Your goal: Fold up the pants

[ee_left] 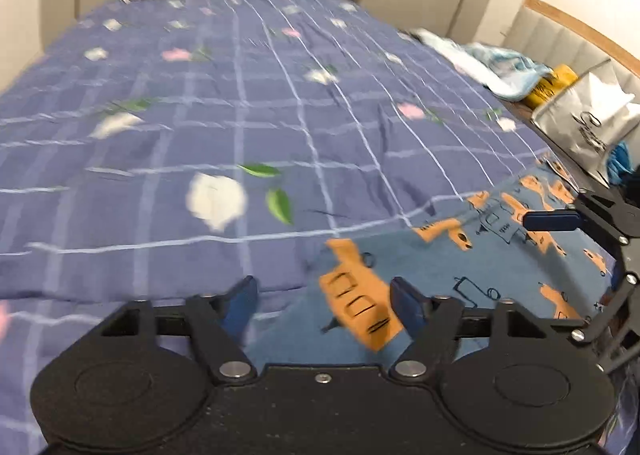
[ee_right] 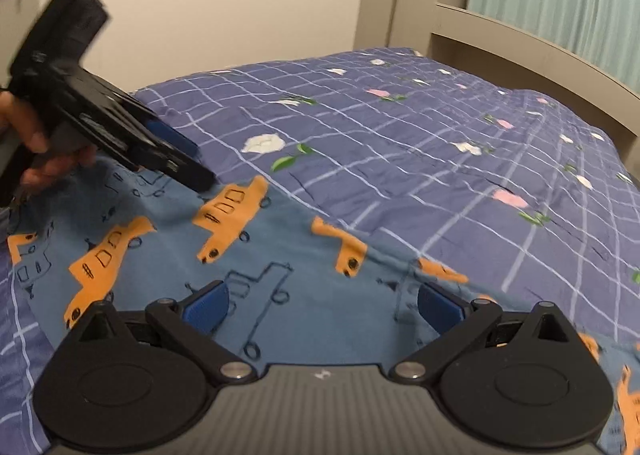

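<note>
The pants (ee_right: 280, 255) are blue cloth printed with orange vehicles, lying flat on the near part of the bed; they also show in the left wrist view (ee_left: 460, 275). My left gripper (ee_left: 326, 303) is open and empty, hovering over the pants' left edge. It also shows in the right wrist view (ee_right: 188, 159), held by a hand at the left. My right gripper (ee_right: 324, 307) is open and empty above the pants. Its blue fingertip (ee_left: 552, 221) shows at the right in the left wrist view.
The bed (ee_left: 240, 115) has a purple checked cover with flower print (ee_right: 440, 155). At its right side lie a light blue towel (ee_left: 492, 67), a yellow item (ee_left: 552, 83) and a silver bag (ee_left: 588, 119). A headboard (ee_right: 540, 43) and curtain stand behind.
</note>
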Available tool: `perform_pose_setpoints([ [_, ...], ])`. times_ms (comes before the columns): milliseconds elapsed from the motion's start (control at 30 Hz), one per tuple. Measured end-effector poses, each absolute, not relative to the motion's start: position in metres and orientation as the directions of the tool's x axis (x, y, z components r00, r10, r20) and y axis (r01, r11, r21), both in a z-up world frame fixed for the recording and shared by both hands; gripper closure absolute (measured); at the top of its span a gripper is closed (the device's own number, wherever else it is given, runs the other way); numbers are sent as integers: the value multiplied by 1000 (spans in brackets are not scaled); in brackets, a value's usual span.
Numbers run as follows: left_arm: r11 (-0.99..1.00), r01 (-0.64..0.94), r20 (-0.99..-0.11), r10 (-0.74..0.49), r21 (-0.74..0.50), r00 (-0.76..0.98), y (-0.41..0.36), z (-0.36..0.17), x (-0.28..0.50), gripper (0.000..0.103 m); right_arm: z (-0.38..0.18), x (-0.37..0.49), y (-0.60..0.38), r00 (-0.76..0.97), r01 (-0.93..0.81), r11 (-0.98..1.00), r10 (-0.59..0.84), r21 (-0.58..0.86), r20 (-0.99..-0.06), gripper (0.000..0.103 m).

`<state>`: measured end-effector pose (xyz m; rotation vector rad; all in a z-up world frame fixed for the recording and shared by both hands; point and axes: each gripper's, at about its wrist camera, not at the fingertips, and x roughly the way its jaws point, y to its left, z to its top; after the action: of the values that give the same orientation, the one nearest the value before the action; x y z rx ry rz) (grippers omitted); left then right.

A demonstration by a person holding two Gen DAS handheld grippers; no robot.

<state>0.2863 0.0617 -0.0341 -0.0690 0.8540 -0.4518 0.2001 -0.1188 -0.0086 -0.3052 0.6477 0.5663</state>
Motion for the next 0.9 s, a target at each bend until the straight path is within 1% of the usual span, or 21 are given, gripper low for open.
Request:
perform_pose_setpoints([
  [67, 903, 357, -732, -409, -239, 545, 54, -41, 296, 76, -9, 195, -127, 658, -566, 821, 394, -76, -641, 0],
  [100, 910, 352, -736, -390, -218, 553, 52, -42, 298, 83, -8, 193, -131, 661, -557, 828, 391, -70, -640, 0],
  [133, 913, 351, -733, -384, -209, 562, 50, -40, 299, 98, -9, 191, -135, 665, -548, 834, 387, -65, -639, 0],
  [200, 923, 343, -715, -359, -176, 600, 46, -32, 292, 99, -9, 187, -142, 671, -530, 846, 379, -55, -637, 0],
  [267, 929, 361, -681, -317, -83, 660, 35, -28, 280, 99, -9, 183, -147, 686, -511, 858, 367, -56, -628, 0],
  [333, 928, 371, -674, -282, -12, 683, 28, -30, 277, 99, -10, 182, -151, 697, -495, 867, 354, -62, -624, 0],
  [400, 927, 376, -692, -275, -6, 667, 26, -38, 281, 99, -13, 182, -152, 703, -480, 875, 336, -69, -627, 0],
  [433, 928, 373, -694, -279, -16, 663, 28, -41, 282, 95, -14, 182, -154, 705, -473, 879, 332, -67, -627, 0],
  [500, 934, 355, -683, -284, -39, 673, 34, -38, 278, 85, -13, 182, -155, 707, -467, 882, 333, -58, -624, 0],
  [533, 939, 341, -679, -273, -36, 682, 37, -33, 273, 72, -13, 180, -155, 708, -467, 882, 335, -57, -621, 0],
  [567, 944, 329, -673, -262, -29, 692, 39, -29, 266, 54, -14, 179, -155, 710, -468, 882, 336, -57, -619, 0],
  [633, 952, 307, -641, -238, -5, 730, 47, -20, 245, 38, -15, 176, -155, 710, -468, 882, 340, -52, -617, 0],
  [700, 956, 292, -620, -209, 35, 757, 57, -13, 220, 37, -16, 173, -157, 709, -466, 884, 347, -39, -614, 0],
  [800, 966, 247, -621, -145, 80, 770, 73, -14, 186, 37, -16, 167, -159, 713, -456, 890, 350, -23, -608, 0],
  [900, 978, 144, -677, -1, 154, 736, 90, -33, 170, 38, -17, 159, -161, 716, -448, 894, 348, -16, -605, 0],
])
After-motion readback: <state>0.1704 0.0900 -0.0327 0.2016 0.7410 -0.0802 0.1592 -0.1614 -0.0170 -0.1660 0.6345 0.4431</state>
